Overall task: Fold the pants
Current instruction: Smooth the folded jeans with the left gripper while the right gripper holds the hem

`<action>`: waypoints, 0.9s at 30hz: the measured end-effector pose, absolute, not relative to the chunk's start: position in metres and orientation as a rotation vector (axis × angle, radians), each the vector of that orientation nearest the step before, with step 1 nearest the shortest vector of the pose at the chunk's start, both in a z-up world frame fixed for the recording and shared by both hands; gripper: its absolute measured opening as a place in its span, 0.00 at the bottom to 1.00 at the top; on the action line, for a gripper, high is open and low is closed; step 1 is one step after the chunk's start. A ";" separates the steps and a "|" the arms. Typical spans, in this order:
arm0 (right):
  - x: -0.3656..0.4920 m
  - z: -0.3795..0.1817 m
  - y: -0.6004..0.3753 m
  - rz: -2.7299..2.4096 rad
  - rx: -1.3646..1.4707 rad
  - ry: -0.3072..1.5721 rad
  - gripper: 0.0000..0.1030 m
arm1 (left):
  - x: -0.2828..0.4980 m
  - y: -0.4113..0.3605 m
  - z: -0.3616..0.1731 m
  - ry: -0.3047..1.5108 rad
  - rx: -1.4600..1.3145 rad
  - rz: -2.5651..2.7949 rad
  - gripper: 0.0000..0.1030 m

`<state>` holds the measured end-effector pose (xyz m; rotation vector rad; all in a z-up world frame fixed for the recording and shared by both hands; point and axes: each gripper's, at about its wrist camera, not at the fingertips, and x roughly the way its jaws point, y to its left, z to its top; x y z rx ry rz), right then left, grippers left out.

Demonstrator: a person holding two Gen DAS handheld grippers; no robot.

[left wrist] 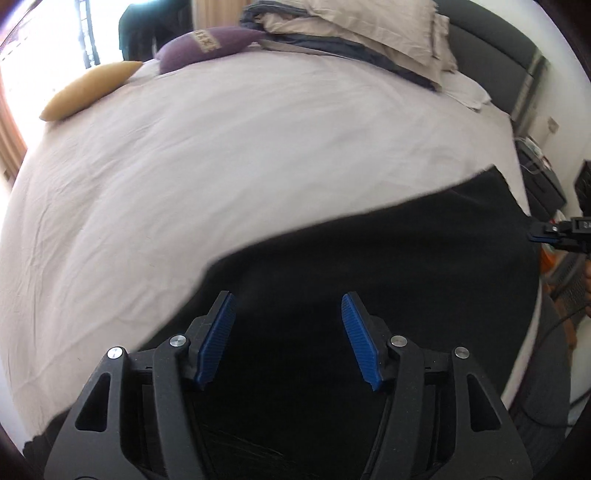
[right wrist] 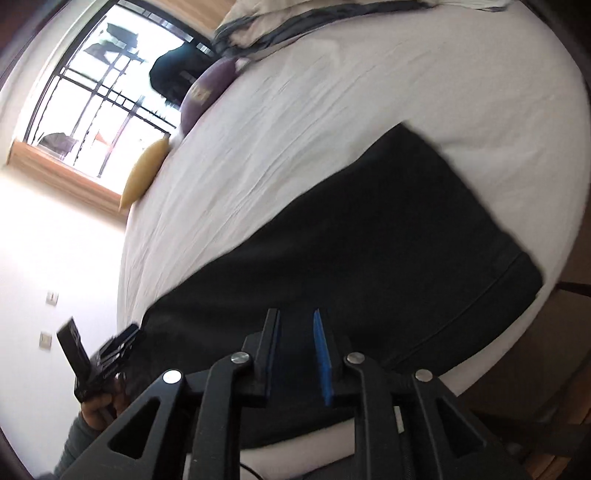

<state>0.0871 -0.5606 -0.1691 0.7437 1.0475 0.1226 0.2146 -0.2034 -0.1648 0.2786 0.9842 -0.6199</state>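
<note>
Black pants (left wrist: 369, 266) lie spread flat along the near edge of the white bed (left wrist: 221, 166). My left gripper (left wrist: 288, 299) is open, its blue pads apart just above the pants' left part. My right gripper (right wrist: 296, 317) hovers over the pants (right wrist: 369, 240) near their front edge, its jaws partly open with a narrow gap and nothing between them. The right gripper also shows at the pants' right end in the left wrist view (left wrist: 546, 234). The left gripper shows at the pants' left end in the right wrist view (right wrist: 122, 343). The waistband end (right wrist: 517, 280) lies at the bed's right corner.
A yellow cushion (left wrist: 88, 90) and a purple cushion (left wrist: 207, 46) lie at the bed's far left. Folded beige and grey bedding (left wrist: 351, 29) is piled at the head. A dark headboard (left wrist: 495, 48) and bedside clutter (left wrist: 543, 177) stand to the right. A window (right wrist: 92, 92) is behind the bed.
</note>
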 end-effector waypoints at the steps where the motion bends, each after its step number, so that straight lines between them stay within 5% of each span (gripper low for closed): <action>1: 0.087 -0.180 -0.549 0.146 0.727 1.085 0.27 | 0.199 -0.211 -0.173 0.995 0.316 -0.638 0.58; 2: 0.087 -0.193 -0.544 0.132 0.718 1.134 0.28 | 0.187 -0.218 -0.184 1.015 0.345 -0.637 0.58; 4: 0.088 -0.209 -0.552 0.075 0.729 1.149 0.00 | 0.178 -0.206 -0.206 1.049 0.330 -0.609 0.59; 11: 0.052 -0.181 -0.616 -0.297 0.663 1.122 0.00 | 0.158 -0.117 -0.207 1.046 0.264 -0.507 0.59; 12: 0.044 -0.173 -0.622 -0.393 0.631 1.120 0.12 | 0.154 -0.111 -0.206 1.042 0.268 -0.499 0.59; 13: 0.035 -0.163 -0.626 -0.455 0.609 1.095 0.36 | 0.149 -0.105 -0.204 1.043 0.257 -0.493 0.59; 15: 0.019 -0.147 -0.633 -0.472 0.680 0.998 0.57 | 0.141 -0.098 -0.200 1.036 0.252 -0.439 0.59; 27: 0.028 -0.206 -0.667 -0.475 1.130 0.880 0.59 | 0.145 -0.198 -0.169 0.962 0.104 -0.697 0.62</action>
